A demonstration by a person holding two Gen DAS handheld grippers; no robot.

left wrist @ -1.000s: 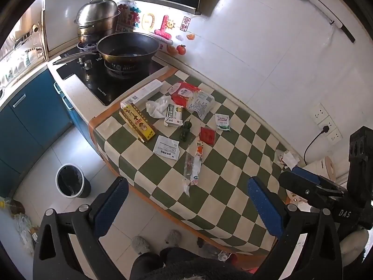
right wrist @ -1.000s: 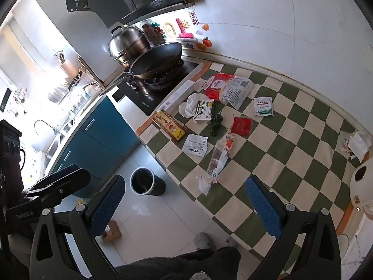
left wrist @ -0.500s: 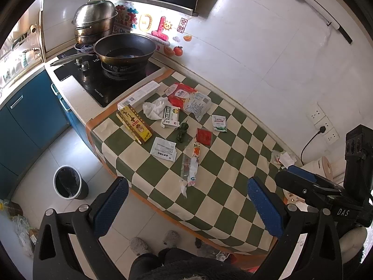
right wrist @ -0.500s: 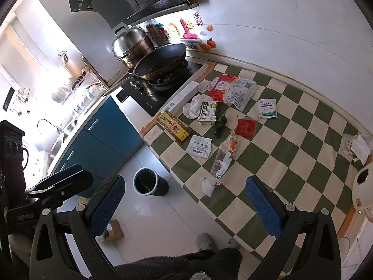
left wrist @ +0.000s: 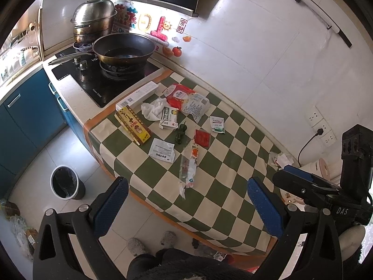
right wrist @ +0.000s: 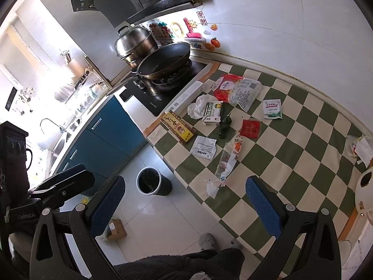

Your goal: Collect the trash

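Observation:
Trash lies scattered on a green-and-cream checkered counter (left wrist: pixel 223 186): a long clear wrapper (left wrist: pixel 189 166), a red packet (left wrist: pixel 202 137), a white sachet (left wrist: pixel 217 124), a yellow-brown box (left wrist: pixel 132 125), a crumpled tissue (left wrist: pixel 151 110), a red-and-clear bag (left wrist: pixel 186 98). A black bin (left wrist: pixel 66 183) stands on the floor left of the counter. My left gripper (left wrist: pixel 186 205) hangs open high above the counter's front edge, holding nothing. My right gripper (right wrist: pixel 185 204) is open too, above the clear wrapper (right wrist: pixel 227 161) and the bin (right wrist: pixel 151 181).
A wok (left wrist: pixel 123 51) and steel steamer pot (left wrist: pixel 94 23) sit on the black hob at the back left. Blue cabinets (left wrist: pixel 28 114) line the left. A white appliance (right wrist: pixel 364 186) and paper scraps (right wrist: pixel 359 145) occupy the counter's right end. A person's slippered feet (left wrist: pixel 151 245) stand below.
Both grippers have drawn slightly back and up from the counter, so the trash sits a little farther off. Nothing was grasped or moved.

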